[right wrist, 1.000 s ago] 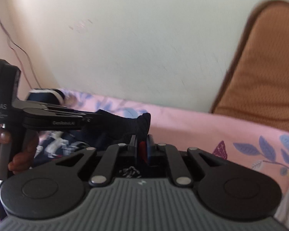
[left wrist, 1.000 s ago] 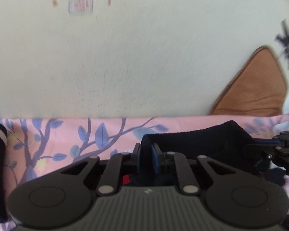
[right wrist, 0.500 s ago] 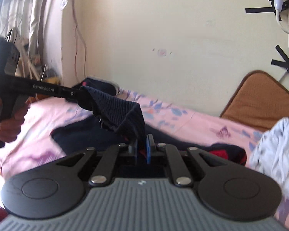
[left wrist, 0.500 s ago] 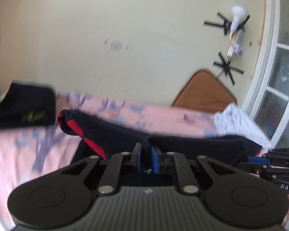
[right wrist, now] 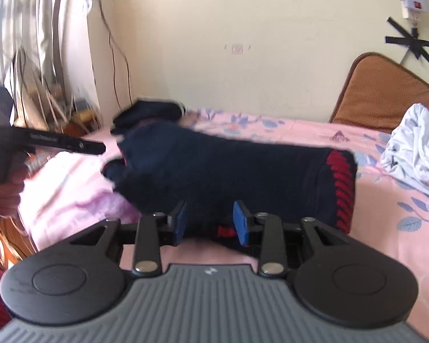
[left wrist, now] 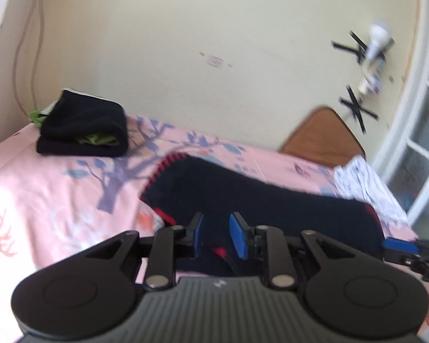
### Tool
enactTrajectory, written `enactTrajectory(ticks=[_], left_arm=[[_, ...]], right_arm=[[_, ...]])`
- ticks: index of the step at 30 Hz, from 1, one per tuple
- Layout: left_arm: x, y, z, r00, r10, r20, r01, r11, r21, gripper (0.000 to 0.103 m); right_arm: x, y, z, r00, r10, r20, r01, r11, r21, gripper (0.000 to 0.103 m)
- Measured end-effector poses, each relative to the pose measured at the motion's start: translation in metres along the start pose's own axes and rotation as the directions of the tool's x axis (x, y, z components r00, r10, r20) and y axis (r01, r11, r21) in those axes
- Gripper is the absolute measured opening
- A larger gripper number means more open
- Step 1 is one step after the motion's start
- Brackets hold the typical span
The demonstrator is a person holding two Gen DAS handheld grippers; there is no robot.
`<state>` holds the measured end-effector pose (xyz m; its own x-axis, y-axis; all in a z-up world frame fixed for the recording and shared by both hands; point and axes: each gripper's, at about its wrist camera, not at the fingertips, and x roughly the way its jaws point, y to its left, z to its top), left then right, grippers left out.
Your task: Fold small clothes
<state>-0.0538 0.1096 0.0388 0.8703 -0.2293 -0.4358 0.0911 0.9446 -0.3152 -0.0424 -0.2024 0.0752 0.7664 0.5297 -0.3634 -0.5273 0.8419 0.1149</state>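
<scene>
Navy knit garment [left wrist: 243,200] with red trim lies folded on the pink bed sheet [left wrist: 57,194], directly ahead of both grippers. Left gripper [left wrist: 216,235] stands parted, holding nothing; right gripper [right wrist: 210,223] likewise parted, garment edge between its blue pads [right wrist: 238,223], ungripped. Folded dark stack [left wrist: 83,128] sits far left.

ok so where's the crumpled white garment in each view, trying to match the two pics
Left wrist view: the crumpled white garment lies at the right edge, on the pink floral bedsheet, beyond the dark navy knit garment with red trim.
Right wrist view: the same garment sits at the far right.
Shared landmark: the brown headboard just behind it.
</scene>
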Motion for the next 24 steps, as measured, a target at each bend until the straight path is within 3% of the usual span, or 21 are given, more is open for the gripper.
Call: enactTrajectory(ticks=[2, 7, 10, 12, 13, 15, 16, 21, 24], left_arm=[[0.01, -0.002, 0.009, 1.0, -0.015, 0.004, 0.015, 1.0, -0.022, 0.019], [0.059, -0.039, 0.013, 0.997, -0.062, -0.039, 0.065, 0.995, 0.07, 0.019], [0.098, -0.056, 0.008, 0.993, -0.075, -0.092, 0.084, 0.992, 0.096, 0.019], [0.129, -0.06, 0.0, 0.989, -0.034, -0.143, 0.047, 0.995, 0.093, 0.022], [0.139, -0.062, -0.004, 0.991, -0.007, -0.13, 0.023, 0.992, 0.121, 0.024], [0.145, -0.07, -0.014, 0.997, 0.035, -0.064, -0.02, 0.976, 0.218, 0.025], [0.145, -0.071, -0.015, 0.997, 0.042, -0.06, -0.028, 0.975, 0.22, 0.025], [0.139, -0.06, -0.012, 0.998, 0.002, -0.058, 0.008, 0.985, 0.171, 0.025], [0.131, -0.055, -0.011, 0.999, -0.03, -0.033, 0.034, 0.99, 0.139, 0.024]], right_arm=[[0.003, -0.006, 0.011, 0.998, -0.049, 0.047, 0.047, 0.998, 0.041, 0.039], [0.035, -0.012, 0.023, 0.988, -0.135, 0.078, 0.132, 0.99, 0.045, 0.039], [0.063, -0.028, 0.021, 0.984, -0.178, 0.013, 0.177, 0.983, 0.053, 0.039], [0.084, -0.046, 0.009, 0.955, -0.285, -0.079, 0.287, 0.958, 0.021, 0.029], [0.09, -0.057, 0.003, 0.949, -0.304, -0.085, 0.307, 0.951, 0.026, 0.027], [0.086, -0.064, 0.003, 0.956, -0.286, -0.067, 0.29, 0.954, 0.072, 0.026], [0.086, -0.063, 0.004, 0.954, -0.29, -0.07, 0.295, 0.953, 0.073, 0.026], [0.087, -0.046, 0.0, 0.946, -0.32, -0.048, 0.32, 0.947, -0.016, 0.03], [0.08, -0.041, 0.005, 0.956, -0.291, -0.042, 0.292, 0.956, 0.021, 0.033]])
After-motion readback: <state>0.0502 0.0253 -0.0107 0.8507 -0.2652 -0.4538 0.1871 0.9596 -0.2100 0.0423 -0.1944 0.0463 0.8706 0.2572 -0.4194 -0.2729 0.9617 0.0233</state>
